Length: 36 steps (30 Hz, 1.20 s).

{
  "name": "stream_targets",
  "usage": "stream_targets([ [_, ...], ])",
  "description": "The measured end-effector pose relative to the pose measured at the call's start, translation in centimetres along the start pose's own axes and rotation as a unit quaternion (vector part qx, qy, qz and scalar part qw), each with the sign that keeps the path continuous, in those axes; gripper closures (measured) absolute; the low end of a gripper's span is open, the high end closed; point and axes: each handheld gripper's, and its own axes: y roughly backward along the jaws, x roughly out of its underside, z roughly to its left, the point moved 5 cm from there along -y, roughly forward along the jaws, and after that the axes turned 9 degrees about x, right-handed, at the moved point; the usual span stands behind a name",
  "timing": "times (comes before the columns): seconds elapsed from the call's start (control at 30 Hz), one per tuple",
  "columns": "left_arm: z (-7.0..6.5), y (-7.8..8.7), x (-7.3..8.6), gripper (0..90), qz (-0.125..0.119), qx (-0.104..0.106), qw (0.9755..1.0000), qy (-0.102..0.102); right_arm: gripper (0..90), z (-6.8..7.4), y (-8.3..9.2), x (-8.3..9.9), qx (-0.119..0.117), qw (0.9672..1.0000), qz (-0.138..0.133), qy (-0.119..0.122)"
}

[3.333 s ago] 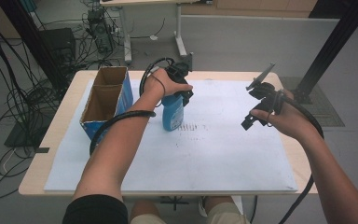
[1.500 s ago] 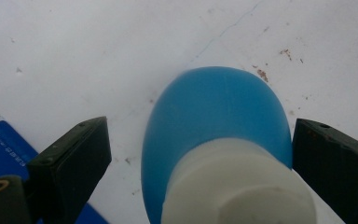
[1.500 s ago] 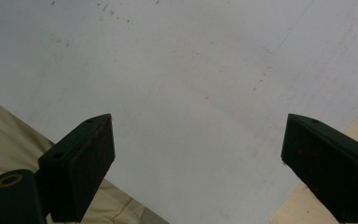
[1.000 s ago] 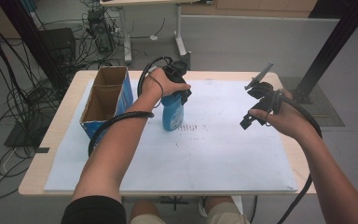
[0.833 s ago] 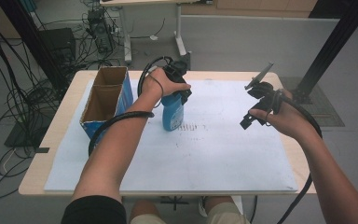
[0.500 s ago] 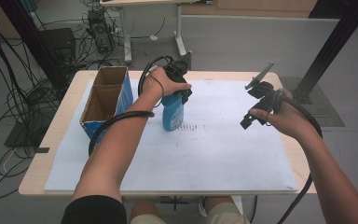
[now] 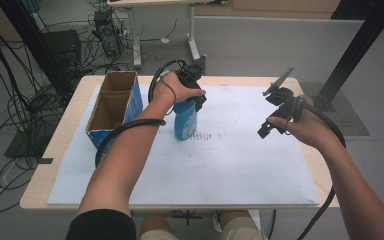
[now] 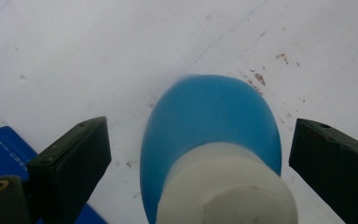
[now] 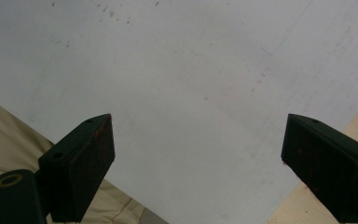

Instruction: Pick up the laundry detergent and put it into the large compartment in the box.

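A blue bottle (image 7: 185, 123) with a white cap (image 8: 228, 186) stands upright on the white mat (image 7: 220, 160), right of the box. My left gripper (image 7: 196, 100) hangs directly over it, pointing down. In the left gripper view its jaws stand wide apart on either side of the blue bottle (image 8: 205, 121), with a gap on each side, so my left gripper (image 8: 200, 149) is open. My right gripper (image 7: 270, 125) is held in the air over the right part of the mat. In the right gripper view my right gripper (image 9: 198, 158) is open with nothing between its jaws.
An open cardboard box (image 7: 112, 107) with blue sides stands at the mat's left, close to the bottle; its blue corner (image 8: 4, 144) shows beside the left jaw. The wooden table edge (image 9: 303, 205) lies below the right gripper. Cables and a black post stand beyond the table.
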Motion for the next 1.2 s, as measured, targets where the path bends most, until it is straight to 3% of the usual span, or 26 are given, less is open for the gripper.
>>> stream_targets([
  [1.2,0.1,0.14,0.27,6.2,-0.003,-0.002,1.0,-0.002,9.6,0.36,-0.14,-0.27,-0.002,1.0,-0.001,0.003],
])
